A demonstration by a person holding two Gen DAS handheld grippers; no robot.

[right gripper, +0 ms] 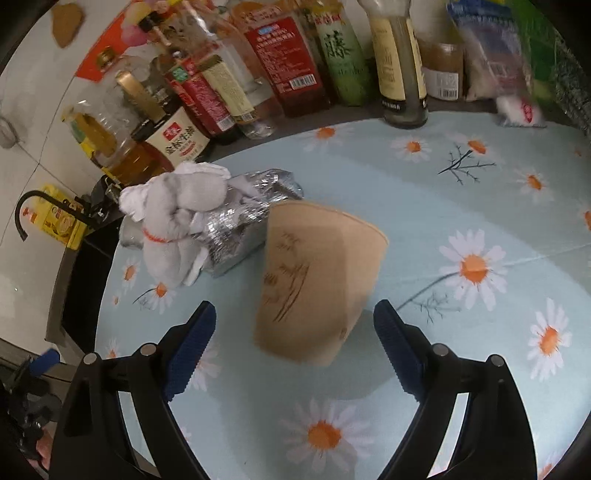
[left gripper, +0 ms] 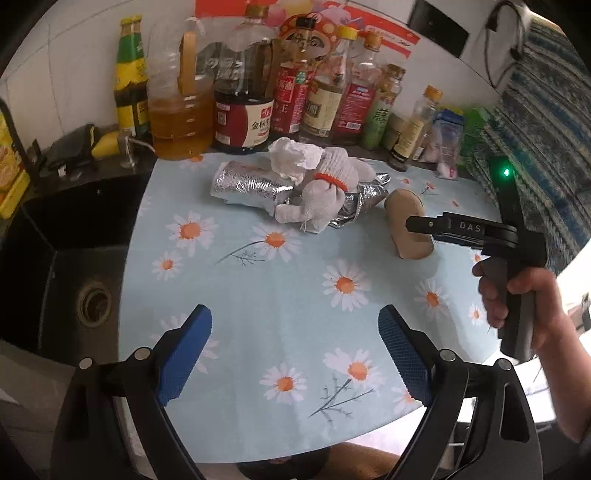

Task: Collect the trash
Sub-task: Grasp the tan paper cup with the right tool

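blurred: paper cup (right gripper: 317,284) | hidden: foil wrapper (left gripper: 255,184) middle, under grey sock (left gripper: 325,195)

I look down on a round table (left gripper: 280,295) covered by a pale blue cloth printed with white daisies. Behind it rises a white tiled wall (left gripper: 66,70) with a red poster (left gripper: 384,33) stuck to it. A crowded row of sauce and oil bottles (left gripper: 258,92) lines the table's far edge against that wall. To the left sits a dark sink (left gripper: 74,266) with a round drain and a black tap (right gripper: 29,210). At the right hangs blue patterned fabric (left gripper: 546,122). The light is soft and even.
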